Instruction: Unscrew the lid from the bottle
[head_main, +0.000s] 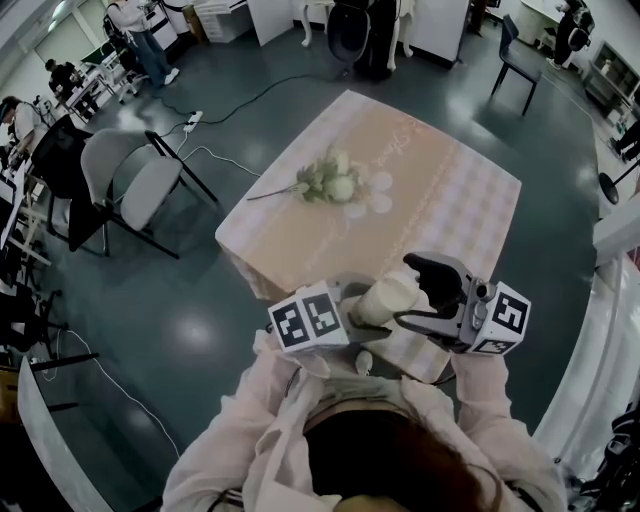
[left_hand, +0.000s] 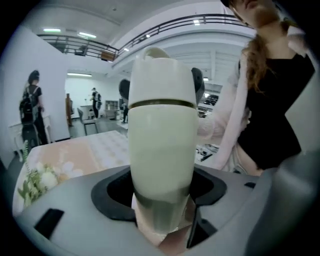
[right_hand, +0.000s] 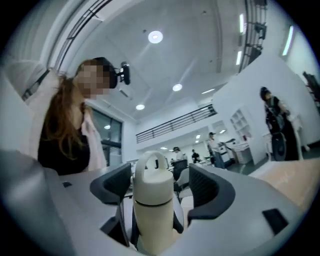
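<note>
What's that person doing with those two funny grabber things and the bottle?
A person is trying to get the lid off a cream bottle. The left hand-held gripper is clamped on the bottle's body and holds it up by the near edge of the table. The right hand-held gripper has its jaws apart around the lid and is not squeezing it. The lid is on. Some flowers lie on the table.

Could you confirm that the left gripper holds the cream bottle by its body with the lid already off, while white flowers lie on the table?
Not quite: the lid is still on the bottle, as the right gripper view shows. The left gripper does hold the bottle by its body, and white flowers lie on the table.
</note>
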